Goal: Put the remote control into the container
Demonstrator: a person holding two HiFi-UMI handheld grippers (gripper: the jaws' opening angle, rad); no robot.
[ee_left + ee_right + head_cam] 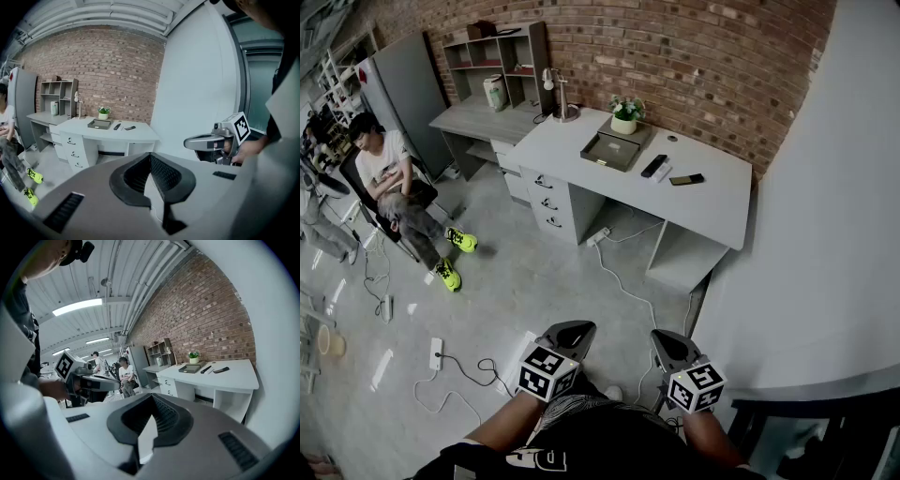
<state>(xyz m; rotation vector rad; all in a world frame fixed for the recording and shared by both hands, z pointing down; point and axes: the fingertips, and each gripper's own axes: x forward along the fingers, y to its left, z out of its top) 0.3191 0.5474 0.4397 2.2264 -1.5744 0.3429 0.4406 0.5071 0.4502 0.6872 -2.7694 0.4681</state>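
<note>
The left gripper (570, 332) is hanging with jaws pressed together on nothing, the right gripper (668, 341) likewise; opening late is risking a knock. Well apart, the remote control (654, 166) is lying on the surface (712, 202) just right of the container (604, 166); a dark slab (686, 179) beside it, possibly a phone, is inviting a wrong pick. Only the head view is showing the floor cable (623, 286) threatening a trip; only the gripper views are showing the jaws meeting.

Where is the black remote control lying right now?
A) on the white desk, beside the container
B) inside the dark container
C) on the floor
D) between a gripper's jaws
A: the remote control lies on the desk, just right of the container, outside it.
</note>
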